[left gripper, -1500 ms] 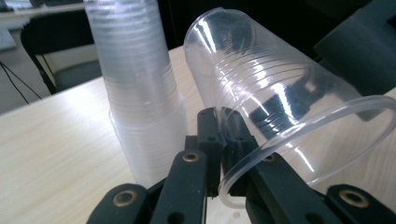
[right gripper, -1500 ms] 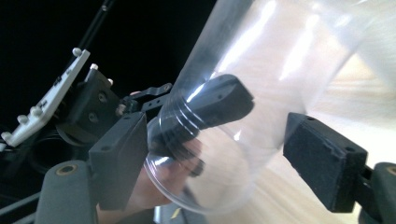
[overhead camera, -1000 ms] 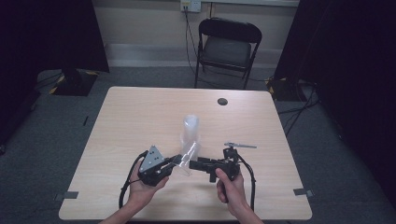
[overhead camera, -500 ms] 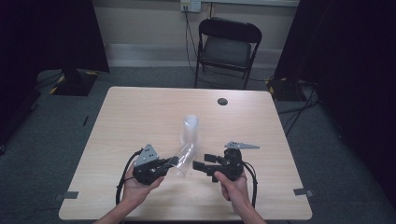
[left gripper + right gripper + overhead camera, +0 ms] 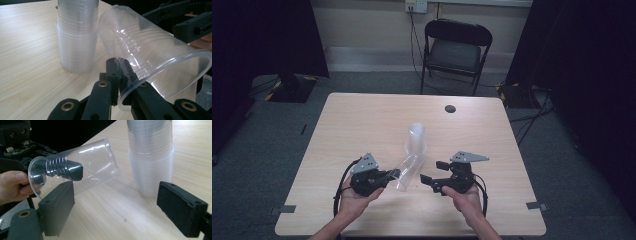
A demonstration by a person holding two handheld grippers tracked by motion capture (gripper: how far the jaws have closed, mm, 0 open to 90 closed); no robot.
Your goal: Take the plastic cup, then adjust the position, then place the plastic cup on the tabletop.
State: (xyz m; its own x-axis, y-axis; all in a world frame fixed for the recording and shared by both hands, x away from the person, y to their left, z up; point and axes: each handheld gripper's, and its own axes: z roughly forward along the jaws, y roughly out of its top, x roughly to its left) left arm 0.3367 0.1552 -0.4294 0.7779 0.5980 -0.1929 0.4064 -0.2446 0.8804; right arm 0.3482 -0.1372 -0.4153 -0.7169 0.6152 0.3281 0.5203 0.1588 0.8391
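Wooden table [image 5: 362, 120] carried stack of clear cups [image 5: 416, 140], upright near middle. Left gripper [image 5: 388, 176] pinched rim wall of single clear cup [image 5: 406, 171], one jaw inside, cup tipped sideways, base just beside stack. Right gripper [image 5: 430, 182] spread wide, empty, near cup.

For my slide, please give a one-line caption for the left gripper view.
Left claw pinches the rim of a tilted clear cup beside an upright cup stack.
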